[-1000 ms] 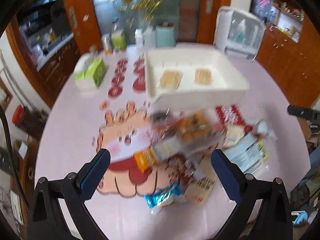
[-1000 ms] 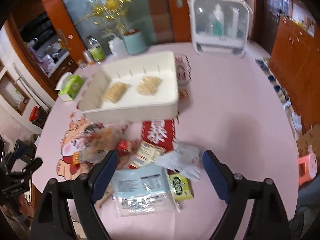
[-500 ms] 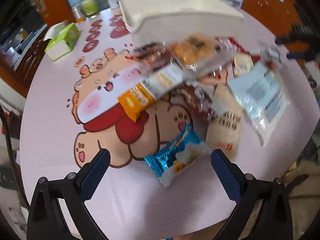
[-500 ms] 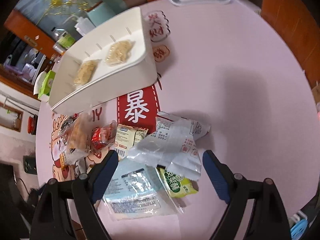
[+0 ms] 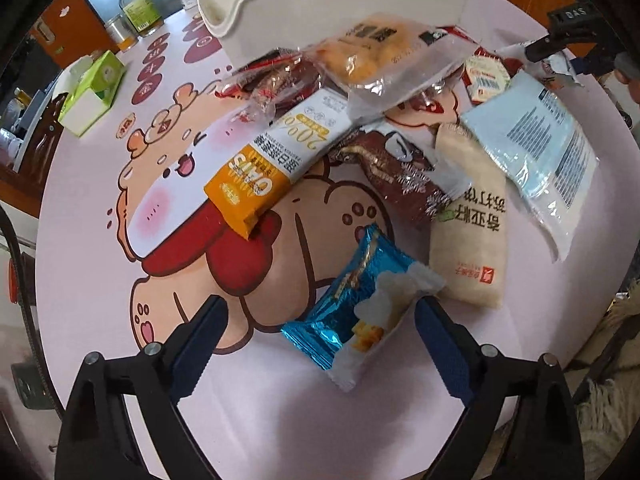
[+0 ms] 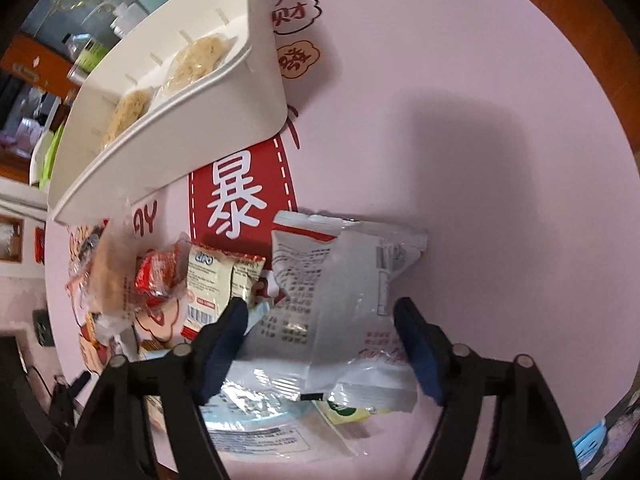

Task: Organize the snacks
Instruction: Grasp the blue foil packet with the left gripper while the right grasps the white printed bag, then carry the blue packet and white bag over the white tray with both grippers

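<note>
Snack packets lie heaped on a pink round table in front of a white bin (image 5: pixel 360 0). My left gripper (image 5: pixel 320 328) points down over a blue foil packet (image 5: pixel 360 304). The packet lies between its fingers, the jaws are closing, and the pads do not press on it. In the right wrist view, my right gripper (image 6: pixel 320 316) straddles a crumpled white and silver packet (image 6: pixel 332 292). Its jaws are closing too, with a thin gap still showing at each pad. The white bin (image 6: pixel 160 152) holds two pale snack bags (image 6: pixel 200 60).
Behind the blue packet lie an orange oats packet (image 5: pixel 276 164), a brown packet (image 5: pixel 392 168), a beige packet (image 5: pixel 472 232) and a pale blue bag (image 5: pixel 536 148). A green tissue box (image 5: pixel 92 96) and bottles (image 5: pixel 138 8) stand at the far left. The table edge runs close below both grippers.
Both grippers have dropped towards the table and tilted further down. The right jaws have narrowed around the white packet, and the left jaws have narrowed slightly around the blue packet.
</note>
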`<state>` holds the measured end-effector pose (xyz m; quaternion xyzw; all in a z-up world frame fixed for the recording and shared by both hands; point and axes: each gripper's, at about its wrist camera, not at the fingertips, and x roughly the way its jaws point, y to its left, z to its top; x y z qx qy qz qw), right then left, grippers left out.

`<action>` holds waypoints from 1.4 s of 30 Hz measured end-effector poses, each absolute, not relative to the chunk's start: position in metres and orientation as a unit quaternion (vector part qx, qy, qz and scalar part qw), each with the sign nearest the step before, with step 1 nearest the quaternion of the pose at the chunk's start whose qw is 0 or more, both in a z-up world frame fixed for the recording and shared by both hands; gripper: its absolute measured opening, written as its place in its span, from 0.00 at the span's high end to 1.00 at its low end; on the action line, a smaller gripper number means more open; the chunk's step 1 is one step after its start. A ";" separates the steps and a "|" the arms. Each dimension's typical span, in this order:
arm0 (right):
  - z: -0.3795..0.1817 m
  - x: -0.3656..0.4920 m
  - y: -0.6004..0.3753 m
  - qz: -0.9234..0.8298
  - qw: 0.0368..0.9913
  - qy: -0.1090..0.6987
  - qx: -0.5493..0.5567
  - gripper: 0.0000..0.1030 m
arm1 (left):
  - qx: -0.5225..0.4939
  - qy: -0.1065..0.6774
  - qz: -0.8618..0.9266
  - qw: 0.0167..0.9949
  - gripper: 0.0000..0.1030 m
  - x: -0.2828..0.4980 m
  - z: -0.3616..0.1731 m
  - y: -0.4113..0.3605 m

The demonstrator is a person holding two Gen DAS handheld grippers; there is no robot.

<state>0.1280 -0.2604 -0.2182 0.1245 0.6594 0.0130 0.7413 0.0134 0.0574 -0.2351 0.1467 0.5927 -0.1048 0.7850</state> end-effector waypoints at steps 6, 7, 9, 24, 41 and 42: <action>-0.215 0.111 -0.267 0.015 0.751 0.653 0.099 0.37 | 0.137 0.607 -0.103 0.776 0.19 0.013 -0.244 0.064; -0.215 0.108 -0.268 0.015 0.752 0.652 0.098 0.37 | 0.135 0.611 -0.101 0.774 0.22 0.014 -0.246 0.065; -0.214 0.104 -0.272 0.017 0.754 0.649 0.096 0.37 | 0.116 0.619 -0.099 0.771 0.29 0.015 -0.249 0.069; -0.201 0.088 -0.262 0.044 0.775 0.626 0.076 0.39 | 0.079 0.622 -0.080 0.775 0.71 0.033 -0.242 0.060; -0.148 0.073 -0.240 0.094 0.815 0.569 0.058 0.40 | 0.021 0.550 -0.111 0.828 0.71 0.035 -0.151 0.043; -0.144 0.071 -0.238 0.099 0.817 0.565 0.056 0.40 | 0.020 0.543 -0.115 0.831 0.71 0.034 -0.145 0.039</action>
